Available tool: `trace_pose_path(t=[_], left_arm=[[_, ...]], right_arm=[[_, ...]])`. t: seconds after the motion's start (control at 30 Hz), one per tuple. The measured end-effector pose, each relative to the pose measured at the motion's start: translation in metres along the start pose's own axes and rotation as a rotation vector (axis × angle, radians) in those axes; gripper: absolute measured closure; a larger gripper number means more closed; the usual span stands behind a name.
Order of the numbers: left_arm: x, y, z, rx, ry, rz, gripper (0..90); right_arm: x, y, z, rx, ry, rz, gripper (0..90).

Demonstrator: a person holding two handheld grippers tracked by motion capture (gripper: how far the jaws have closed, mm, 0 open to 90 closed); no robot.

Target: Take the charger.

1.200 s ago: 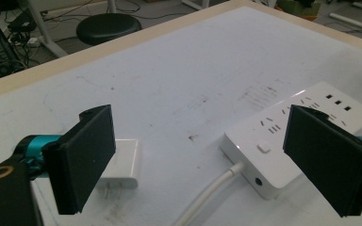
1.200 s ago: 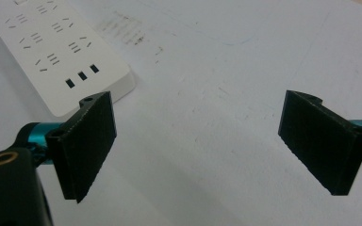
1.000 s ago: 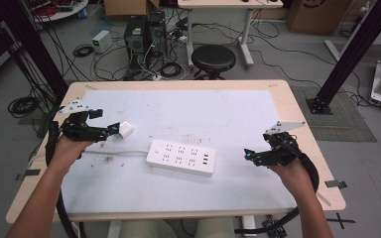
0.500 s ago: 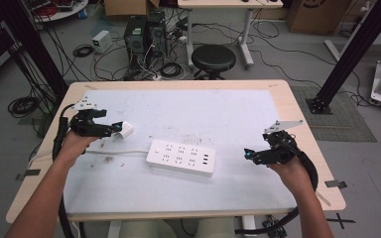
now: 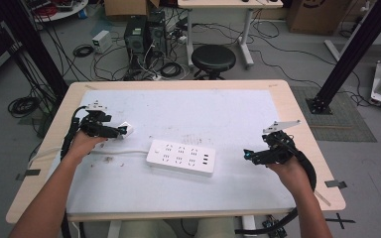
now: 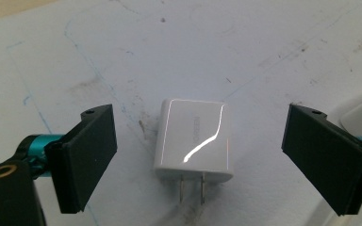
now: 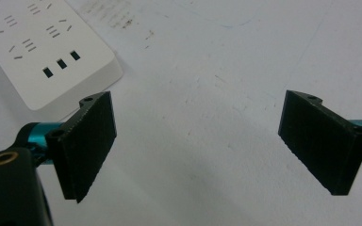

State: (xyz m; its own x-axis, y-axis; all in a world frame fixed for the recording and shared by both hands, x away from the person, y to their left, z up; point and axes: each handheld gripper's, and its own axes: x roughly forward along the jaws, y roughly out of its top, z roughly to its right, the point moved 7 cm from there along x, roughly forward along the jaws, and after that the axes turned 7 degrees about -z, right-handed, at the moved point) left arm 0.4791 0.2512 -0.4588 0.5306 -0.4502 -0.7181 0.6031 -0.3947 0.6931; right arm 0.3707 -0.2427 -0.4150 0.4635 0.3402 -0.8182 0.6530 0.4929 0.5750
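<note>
Where jaws gape: charger [image 6: 194, 136], power strip [image 5: 180, 157] nearby.

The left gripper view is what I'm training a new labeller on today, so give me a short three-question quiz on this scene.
1. True or false: the left gripper is shut on the white charger.
2. In the left gripper view, which way do the charger's prongs point? A) toward the camera B) away from the camera C) straight up off the table
3. In the high view, what long white thing lies between the two grippers?

Key
1. False: both jaws stand wide apart, the charger lying between them with a gap on each side.
2. A.
3. The power strip, lying flat on the table, with the right gripper open beside its end.
</note>
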Motion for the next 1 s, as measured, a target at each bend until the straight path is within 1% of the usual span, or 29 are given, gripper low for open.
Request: trace_pose_path(t=[0.13,0.17,0.23,0.3,0.37,0.47,0.57,0.67,0.73,0.87,1.0], left_arm=[[0.013,-0.004,-0.002,-0.001,0.007,-0.039,10.8],[0.015,-0.005,-0.003,0.004,0.011,-0.047,10.8],[0.020,-0.007,-0.003,0.002,0.006,-0.059,10.8],[0.024,-0.008,-0.003,0.023,0.017,-0.074,10.8],[0.027,-0.010,-0.003,0.035,0.020,-0.088,10.8],[0.033,-0.013,-0.003,0.035,0.024,-0.108,11.1],[0.034,-0.014,-0.003,0.047,0.026,-0.118,16.0],[0.036,-0.015,-0.002,0.049,0.028,-0.118,18.2],[0.037,-0.015,-0.002,0.058,0.034,-0.123,20.0],[0.036,-0.015,-0.001,0.058,0.033,-0.117,22.3],[0.035,-0.014,0.000,0.063,0.028,-0.115,28.8]], right_arm=[[0.002,-0.002,0.001,0.004,0.002,-0.009,12.0],[0.002,-0.002,0.001,0.006,0.001,-0.008,12.0],[0.001,-0.003,0.002,0.007,0.001,-0.009,12.0],[0.001,-0.004,0.003,0.009,-0.001,-0.010,12.0],[0.002,-0.004,0.003,0.011,0.001,-0.011,12.0],[0.003,-0.005,0.003,0.016,0.002,-0.017,12.0],[0.005,-0.005,0.003,0.010,0.002,-0.019,12.0],[0.006,-0.006,0.003,0.011,0.004,-0.022,12.0],[0.006,-0.006,0.003,0.012,0.005,-0.021,12.0],[0.006,-0.006,0.004,0.020,0.005,-0.024,12.0],[0.006,-0.006,0.003,0.016,0.003,-0.024,12.0]])
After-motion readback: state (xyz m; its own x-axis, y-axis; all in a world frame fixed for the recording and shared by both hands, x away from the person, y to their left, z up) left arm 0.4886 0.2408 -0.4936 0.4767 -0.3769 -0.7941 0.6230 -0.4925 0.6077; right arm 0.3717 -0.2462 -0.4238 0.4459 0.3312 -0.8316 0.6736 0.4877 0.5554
